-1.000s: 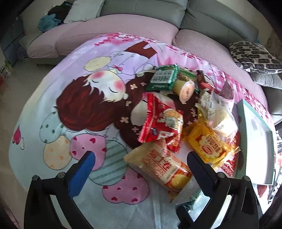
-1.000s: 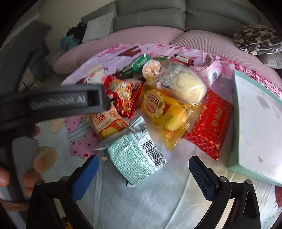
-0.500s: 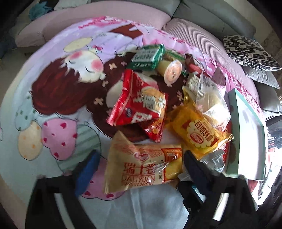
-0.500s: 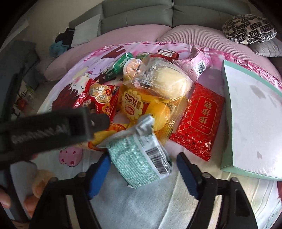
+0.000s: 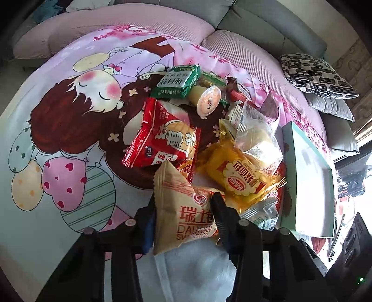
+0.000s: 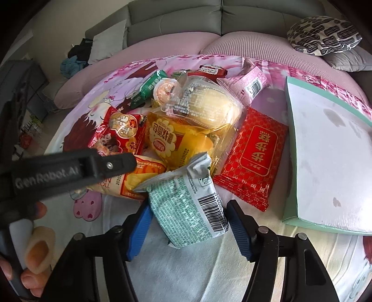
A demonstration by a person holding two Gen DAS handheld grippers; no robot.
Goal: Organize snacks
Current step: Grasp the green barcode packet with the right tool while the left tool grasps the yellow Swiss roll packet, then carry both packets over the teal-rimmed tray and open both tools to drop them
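Observation:
A pile of snack packets lies on a cartoon-print cloth (image 5: 69, 139). My left gripper (image 5: 183, 216) is closing, and its pads press both sides of a tan Swiss roll packet (image 5: 176, 197) at the near edge of the pile. In the right wrist view, one black finger of the left gripper (image 6: 109, 165) crosses over that same tan packet (image 6: 139, 178). My right gripper (image 6: 188, 220) is closing too. Its blue pads touch the sides of a green-and-white packet (image 6: 186, 209) with a barcode. That packet shows crumpled to the right of the tan one (image 5: 262, 213).
A flat teal-edged box (image 6: 325, 162) lies right of the pile. Packets there include a red patterned one (image 6: 255, 153), a yellow one (image 6: 176, 139), a clear bun bag (image 6: 204, 104), a red snack bag (image 5: 162, 139), green biscuits (image 5: 179, 81) and a jelly cup (image 5: 208, 100). A sofa (image 6: 209, 21) stands behind.
Both grippers went from wide open to closed around a packet. The left one moved in over the tan packet; the right one narrowed on the green-and-white packet.

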